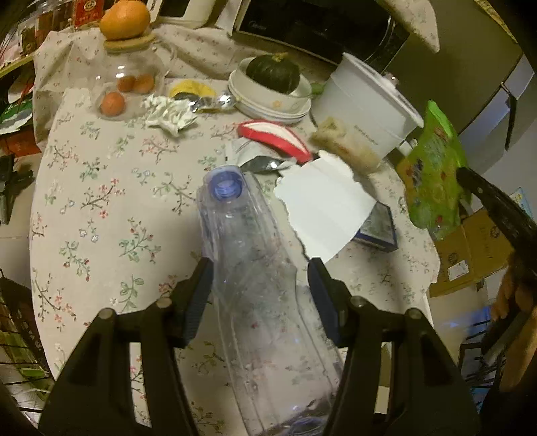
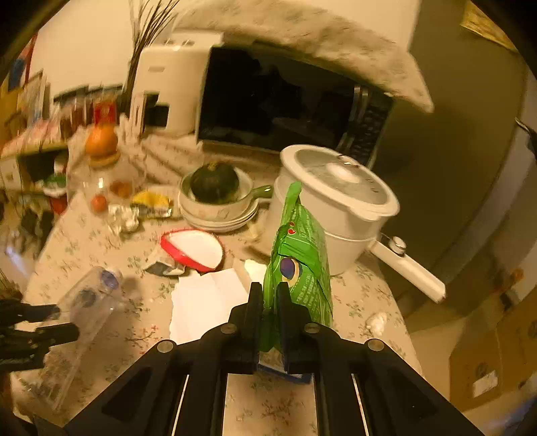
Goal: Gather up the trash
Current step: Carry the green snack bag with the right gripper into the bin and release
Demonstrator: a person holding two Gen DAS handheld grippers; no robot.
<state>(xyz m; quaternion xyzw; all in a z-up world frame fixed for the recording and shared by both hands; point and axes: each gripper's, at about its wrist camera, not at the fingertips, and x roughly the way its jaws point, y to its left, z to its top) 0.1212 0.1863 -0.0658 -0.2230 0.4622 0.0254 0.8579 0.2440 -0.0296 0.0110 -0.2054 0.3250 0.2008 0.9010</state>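
My left gripper (image 1: 260, 268) holds a clear plastic bottle (image 1: 258, 285) between its pads, jaws at a middling width, both pads against the bottle's sides. The bottle runs forward along the fingers, its blue neck (image 1: 225, 185) pointing away from me, lifted off the tabletop (image 1: 100, 201).

My right gripper (image 2: 269, 295) is clamped nearly closed on a green wrapper (image 2: 302, 265). The wrapper stands up between the narrow jaws and rises above them, clear of the tabletop. In the left view the same wrapper hangs far to the right of the left gripper, at the tip of the right gripper's fingers.

Trash on the tabletop:
- A torn white paper (image 1: 324, 208) lies just ahead and right of the left gripper, and just left of the right gripper's fingers. It rests partly on a dark blue box (image 1: 379, 228).
- A red-rimmed white lid (image 2: 193, 248) lies ahead of both grippers, beyond the paper, with a crumpled silver scrap (image 2: 164, 265) beside it.
- A crumpled foil wad (image 1: 171, 114) and a yellow wrapper (image 1: 191, 90) lie farther ahead, left of the stacked dishes (image 1: 272, 104).

Other items: a dark squash (image 1: 273, 72) sits in the top dish. A white lidded pot (image 2: 339, 201) stands directly behind the green wrapper. An orange (image 1: 125, 19) rests on a glass jar (image 1: 129, 77) far ahead to the left.
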